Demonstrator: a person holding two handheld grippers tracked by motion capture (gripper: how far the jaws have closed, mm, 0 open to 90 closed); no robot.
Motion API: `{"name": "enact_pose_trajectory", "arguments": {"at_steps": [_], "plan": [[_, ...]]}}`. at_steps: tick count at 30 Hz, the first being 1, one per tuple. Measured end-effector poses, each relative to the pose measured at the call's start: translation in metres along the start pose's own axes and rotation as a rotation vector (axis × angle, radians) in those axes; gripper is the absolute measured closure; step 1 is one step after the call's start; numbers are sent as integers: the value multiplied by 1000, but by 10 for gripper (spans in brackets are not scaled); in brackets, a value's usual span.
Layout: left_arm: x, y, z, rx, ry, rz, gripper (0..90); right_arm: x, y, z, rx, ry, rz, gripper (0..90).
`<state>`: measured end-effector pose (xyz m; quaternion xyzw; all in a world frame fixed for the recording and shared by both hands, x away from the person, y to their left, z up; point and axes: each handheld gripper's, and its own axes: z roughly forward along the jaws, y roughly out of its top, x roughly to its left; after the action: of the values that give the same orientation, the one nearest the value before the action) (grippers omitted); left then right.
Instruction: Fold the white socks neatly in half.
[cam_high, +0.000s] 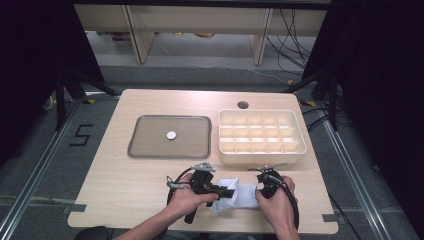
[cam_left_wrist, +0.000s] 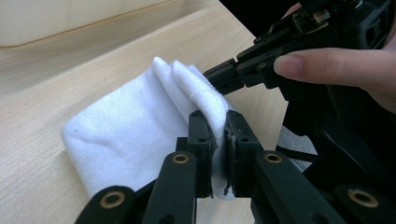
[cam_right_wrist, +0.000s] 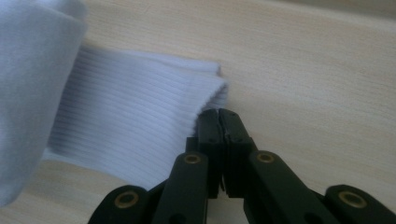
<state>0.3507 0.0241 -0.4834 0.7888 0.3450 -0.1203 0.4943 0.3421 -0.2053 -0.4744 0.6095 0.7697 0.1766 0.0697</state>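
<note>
Near the front edge of the tabletop lies a white sock. Left claw pinches a fold of it; right claw grips its ribbed cuff edge.

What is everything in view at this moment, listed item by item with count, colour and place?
White sock: one, white with a ribbed cuff, at the near edge of the table between the two grippers.
Tray: one, flat, grey-rimmed, middle left of the table.
Disc: one, small, white, in the tray's middle.
Divided box: one, cream, many compartments, right of the tray; nothing seen in them.
Table: one, light wood, round hole at its far edge.
Shelving: pale units on the floor beyond the table.
Left gripper: one, black, jaws shut on a fold of the sock.
Right gripper: one, black, jaws shut, at the cuff's edge; fabric between them cannot be told.
Hands: two, one on each gripper.
</note>
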Motion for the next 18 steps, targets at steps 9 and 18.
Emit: {"name": "enact_pose_trajectory", "arguments": {"at_steps": [9,18], "plan": [[2,0,2,-6,25,20,817,6,0,2,6,9,-3,886],[4,-1,8,-3,33,23,815,11,0,4,12,11,-3,886]]}}
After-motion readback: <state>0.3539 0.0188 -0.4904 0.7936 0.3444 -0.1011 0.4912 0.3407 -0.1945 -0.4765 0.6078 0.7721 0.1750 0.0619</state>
